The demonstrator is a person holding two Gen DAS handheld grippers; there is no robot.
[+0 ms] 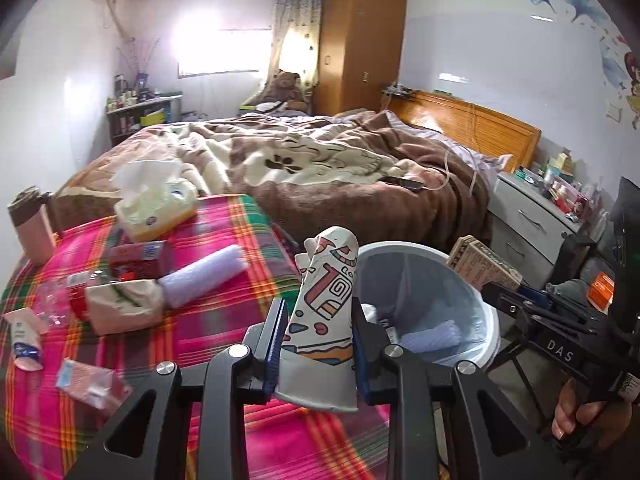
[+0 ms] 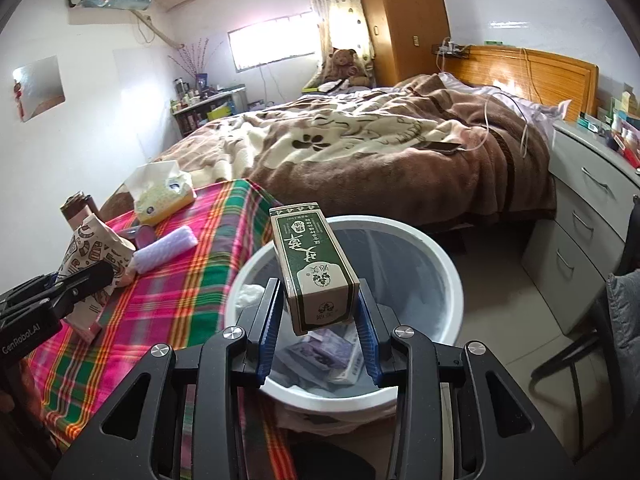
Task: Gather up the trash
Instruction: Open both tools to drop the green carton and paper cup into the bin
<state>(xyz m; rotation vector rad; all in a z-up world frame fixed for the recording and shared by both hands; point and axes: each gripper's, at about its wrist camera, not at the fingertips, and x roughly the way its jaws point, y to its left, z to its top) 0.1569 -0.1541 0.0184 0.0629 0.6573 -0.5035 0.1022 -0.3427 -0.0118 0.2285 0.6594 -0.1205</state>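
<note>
Trash in both hands, and I am judging the drop by where each piece is sitting over the bin [image 2: 448,264]. I am holding the green carton [image 2: 316,268] in my right tool [image 2: 318,320], jaws partly closed and pressing on its two long sides. Its long axis is running away from me and tilting upward, and the whole carton is hanging directly above the bin's open mouth, so this hand is the nearer one and needs only to let go.

I am clamping the patterned paper bag [image 1: 324,304] in my left tool [image 1: 320,340], jaws nearly closed on its flattened lower part. The bag is standing almost upright, its crumpled top leaning slightly right. It is sitting over the edge of the surface [image 1: 224,320], with the bin's rim [image 1: 400,246] just beside it to the right, so I judge this one needs a short carry rightward before release.

The carton is stiff printed cardboard, box-shaped with crisp corners; it should drop cleanly. The bag is thin, creased paper, light and likely to flutter. The bin is round, white and smooth, lined with a pale film bag, already holding papers. The surface is wearing a pink and green plaid cloth, with more packets scattered on it.
</note>
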